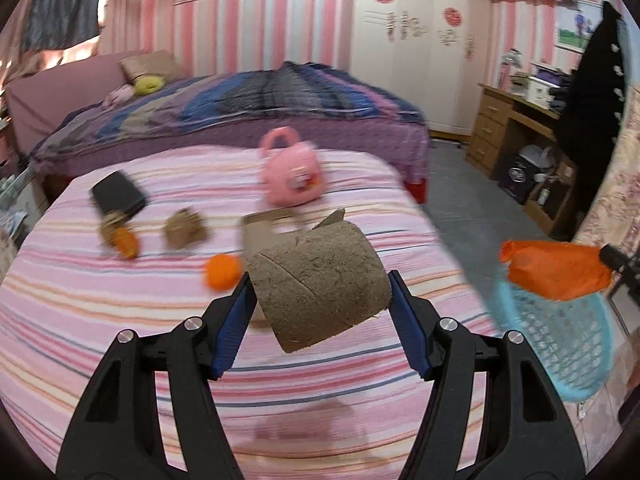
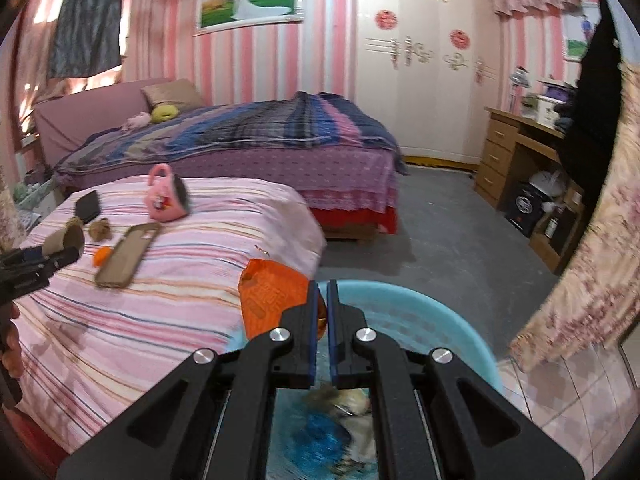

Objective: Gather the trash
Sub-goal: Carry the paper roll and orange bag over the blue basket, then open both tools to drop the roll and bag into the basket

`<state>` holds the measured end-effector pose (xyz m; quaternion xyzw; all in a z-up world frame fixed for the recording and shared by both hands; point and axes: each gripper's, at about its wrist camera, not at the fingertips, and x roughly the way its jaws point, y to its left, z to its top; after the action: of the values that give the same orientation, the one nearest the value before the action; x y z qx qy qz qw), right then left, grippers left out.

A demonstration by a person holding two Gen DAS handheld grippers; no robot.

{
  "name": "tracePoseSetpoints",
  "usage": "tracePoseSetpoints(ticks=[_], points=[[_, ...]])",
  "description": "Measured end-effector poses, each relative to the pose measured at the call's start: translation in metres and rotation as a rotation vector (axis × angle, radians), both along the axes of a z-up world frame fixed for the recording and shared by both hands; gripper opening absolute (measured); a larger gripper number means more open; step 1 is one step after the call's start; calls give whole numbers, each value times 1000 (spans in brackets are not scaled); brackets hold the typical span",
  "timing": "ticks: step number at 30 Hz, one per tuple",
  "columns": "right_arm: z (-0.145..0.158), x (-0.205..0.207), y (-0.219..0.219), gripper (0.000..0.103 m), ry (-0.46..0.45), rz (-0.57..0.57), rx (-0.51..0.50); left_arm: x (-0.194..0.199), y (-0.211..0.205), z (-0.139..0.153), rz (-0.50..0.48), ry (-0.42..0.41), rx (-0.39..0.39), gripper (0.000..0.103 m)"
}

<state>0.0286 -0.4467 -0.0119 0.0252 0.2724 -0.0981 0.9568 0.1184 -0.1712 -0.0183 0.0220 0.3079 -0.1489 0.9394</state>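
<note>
My left gripper [image 1: 322, 284] is shut on a brown cardboard roll [image 1: 320, 280] and holds it above the pink striped bed [image 1: 120, 320]. My right gripper [image 2: 322, 296] is shut on an orange wrapper [image 2: 272, 296] and holds it over the light blue basket [image 2: 420, 312], which has some trash inside. The wrapper [image 1: 556, 268] and basket [image 1: 560, 340] also show at the right of the left wrist view. On the bed lie an orange ball [image 1: 220, 272], a brown crumpled scrap [image 1: 186, 228] and an orange and brown piece [image 1: 120, 238].
A pink toy bag [image 1: 292, 172], a black wallet [image 1: 118, 194] and a brown phone case [image 2: 126, 250] lie on the striped bed. A second bed [image 2: 240, 140] stands behind. A wooden desk [image 2: 520, 152] stands at the right by the grey floor.
</note>
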Motion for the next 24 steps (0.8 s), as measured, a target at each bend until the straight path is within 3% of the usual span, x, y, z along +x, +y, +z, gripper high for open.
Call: tracePoseSetpoints(ticks=[11, 24], points=[[-27, -28, -72, 4, 50, -130, 17, -22, -107, -8, -154, 17, 19, 64], [-37, -30, -91, 4, 53, -162, 49, -34, -195, -22, -278, 16, 33, 65]])
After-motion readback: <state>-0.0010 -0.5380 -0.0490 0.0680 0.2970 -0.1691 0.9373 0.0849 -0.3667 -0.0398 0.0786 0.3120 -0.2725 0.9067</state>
